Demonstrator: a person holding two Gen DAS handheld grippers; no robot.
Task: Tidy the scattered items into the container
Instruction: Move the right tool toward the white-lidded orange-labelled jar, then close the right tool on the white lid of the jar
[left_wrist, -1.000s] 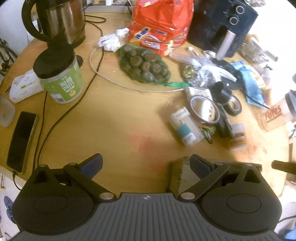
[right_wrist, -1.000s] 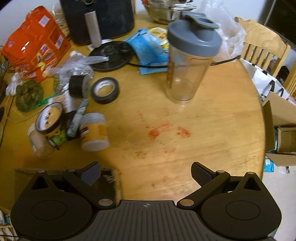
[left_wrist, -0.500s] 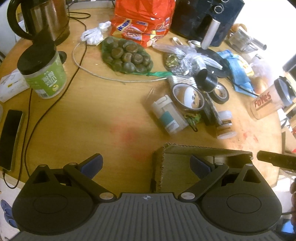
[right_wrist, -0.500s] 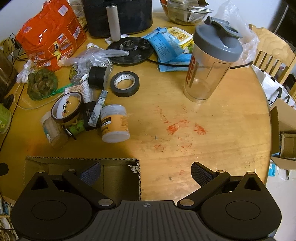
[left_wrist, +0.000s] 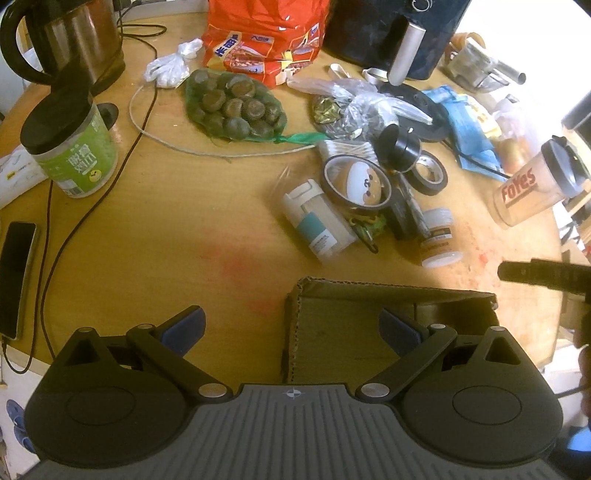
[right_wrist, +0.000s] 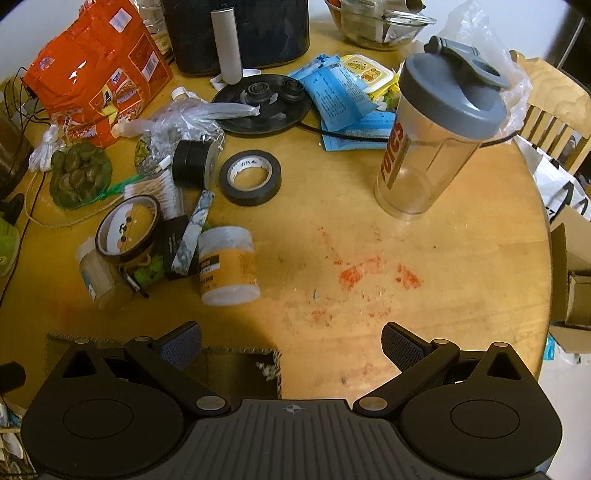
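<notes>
An open cardboard box (left_wrist: 343, 332) stands at the table's near edge; its rim also shows in the right wrist view (right_wrist: 236, 354). Beyond it lies a cluster: a white toothpick tube (left_wrist: 317, 225), a brown tape ring with a cartoon face (left_wrist: 356, 184), a white jar with an orange label (right_wrist: 227, 269), a black tape roll (right_wrist: 250, 177), a black cylinder (right_wrist: 194, 164) and a marbled stick (right_wrist: 194, 229). My left gripper (left_wrist: 291, 328) is open and empty, over the box's left wall. My right gripper (right_wrist: 291, 347) is open and empty, just right of the box.
A shaker bottle (right_wrist: 439, 144) stands at right. A green jar (left_wrist: 74, 147), a kettle (left_wrist: 74, 40), a phone (left_wrist: 16, 277) and cables lie at left. A net bag of chestnuts (left_wrist: 236, 105), an orange snack bag (left_wrist: 266, 37) and an air fryer (right_wrist: 240, 33) stand behind.
Both grippers have pulled back and up from the table. The cardboard box has come further into view beneath them. Both stay open.
</notes>
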